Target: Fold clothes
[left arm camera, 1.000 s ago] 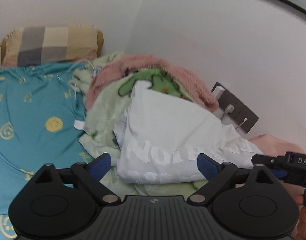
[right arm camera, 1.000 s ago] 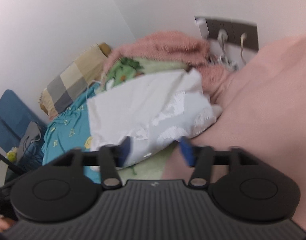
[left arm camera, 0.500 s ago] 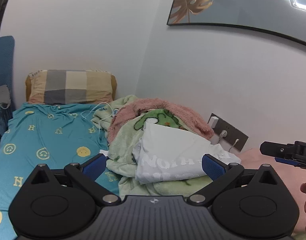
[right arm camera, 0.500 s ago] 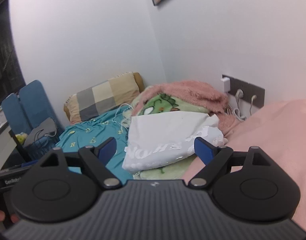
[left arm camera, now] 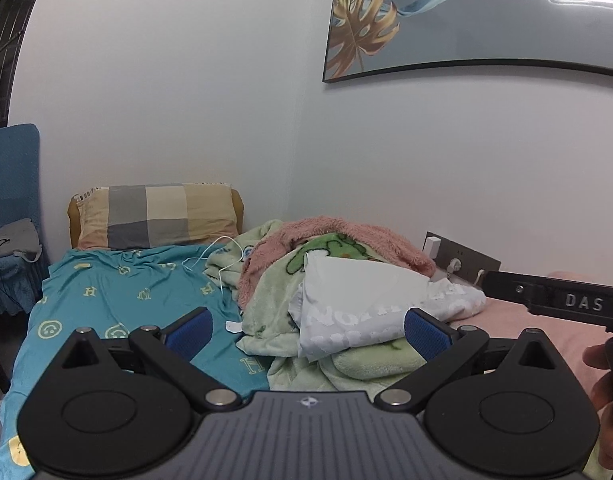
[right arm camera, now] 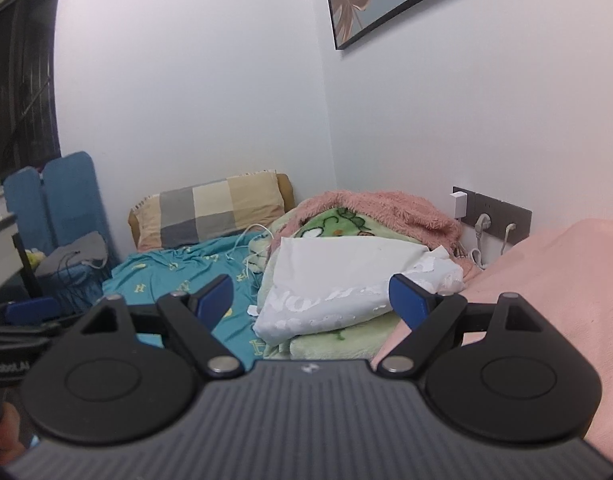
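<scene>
Both claws, left gripper (left arm camera: 306, 330) and right gripper (right arm camera: 310, 300), gape wide and empty. Folded white T-shirt (left arm camera: 370, 300) rests atop the green blanket (left arm camera: 346, 364) near the bed's wall edge; folding appears complete.

We see white walls (left arm camera: 166, 100), a framed leaf picture (left arm camera: 446, 16), a blue chair (right arm camera: 62, 204), a bed's teal sheet (left arm camera: 118, 300), a checked pillow (left arm camera: 154, 214).

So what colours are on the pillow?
The pillow is checked in grey, cream and tan squares. The left wrist view shows it best.
</scene>
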Demonstrator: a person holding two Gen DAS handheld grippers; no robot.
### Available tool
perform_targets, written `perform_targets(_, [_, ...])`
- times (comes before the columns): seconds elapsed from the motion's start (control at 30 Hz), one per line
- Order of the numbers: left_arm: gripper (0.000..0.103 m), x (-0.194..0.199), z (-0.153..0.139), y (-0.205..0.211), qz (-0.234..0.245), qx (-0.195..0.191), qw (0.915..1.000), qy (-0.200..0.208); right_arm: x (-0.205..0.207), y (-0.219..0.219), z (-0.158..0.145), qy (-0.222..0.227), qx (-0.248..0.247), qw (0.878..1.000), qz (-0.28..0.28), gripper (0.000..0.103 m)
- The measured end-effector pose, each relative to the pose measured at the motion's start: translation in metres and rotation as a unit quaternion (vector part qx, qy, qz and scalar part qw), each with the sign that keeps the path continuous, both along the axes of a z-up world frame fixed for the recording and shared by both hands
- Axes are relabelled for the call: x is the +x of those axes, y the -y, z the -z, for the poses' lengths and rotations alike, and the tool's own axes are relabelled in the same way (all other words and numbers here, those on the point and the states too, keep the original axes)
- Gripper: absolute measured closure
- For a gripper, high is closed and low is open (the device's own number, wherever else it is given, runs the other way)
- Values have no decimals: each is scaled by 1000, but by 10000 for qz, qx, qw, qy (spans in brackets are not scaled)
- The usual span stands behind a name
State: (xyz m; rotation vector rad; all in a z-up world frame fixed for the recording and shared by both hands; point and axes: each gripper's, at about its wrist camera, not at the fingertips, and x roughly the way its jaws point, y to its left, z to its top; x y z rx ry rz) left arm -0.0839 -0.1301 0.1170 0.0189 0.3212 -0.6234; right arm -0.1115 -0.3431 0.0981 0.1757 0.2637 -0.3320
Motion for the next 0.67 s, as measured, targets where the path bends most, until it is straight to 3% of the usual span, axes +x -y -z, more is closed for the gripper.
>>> perform_targets(0.3, [0,17,26,-2,-132,92,9998,-148,11,-11,22,-63,-134,9996,229,16])
perform_targets(0.67, [0,21,30,-7,-175,109,9996,-179,10,-24,39,-89,-320,9991,274,16])
